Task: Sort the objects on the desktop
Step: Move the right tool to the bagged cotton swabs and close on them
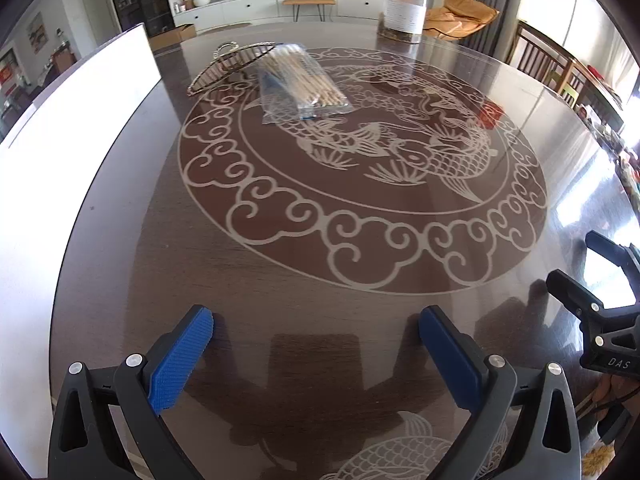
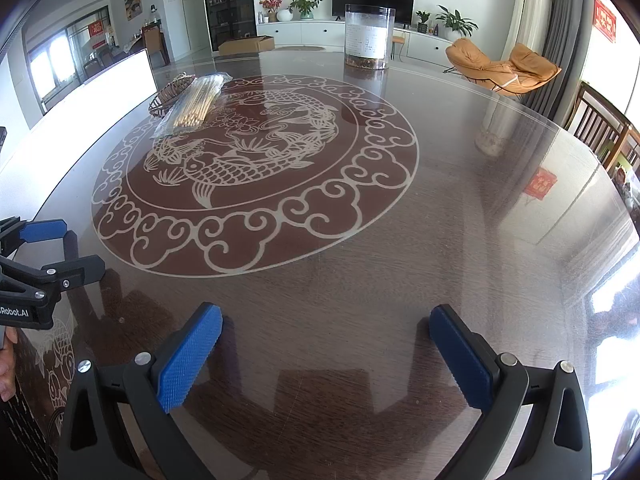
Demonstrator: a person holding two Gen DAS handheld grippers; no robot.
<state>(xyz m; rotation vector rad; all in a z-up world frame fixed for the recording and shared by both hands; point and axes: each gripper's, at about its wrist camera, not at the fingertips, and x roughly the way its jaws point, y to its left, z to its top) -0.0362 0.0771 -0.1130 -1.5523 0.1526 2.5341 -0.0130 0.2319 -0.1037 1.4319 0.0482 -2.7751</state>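
A white board (image 1: 80,128) stands along the left edge of the dark, glossy surface (image 1: 320,320), which is etched with a pale ring of clouds and carp. Just right of the board, at the far left of the ring, a shallow woven basket (image 1: 224,66) lies low, and a clear bag of wooden sticks (image 1: 304,80) rests with its far end against the basket, the rest flat on the carp design. Further right and well back, a clear jar (image 2: 368,38) with a white label stands upright near the far edge. In the foreground, the left hand-held gripper (image 1: 316,330) hangs over bare wood with its blue pads spread wide and nothing between them; beside it the right hand-held gripper (image 2: 326,328) is likewise spread and empty. Both are well apart from the bag, so sorting appears not yet begun. The likely trouble lies in the bag: its slick film could slide on the polished top or slip from the pads, and a careless reach could nudge the light basket away.
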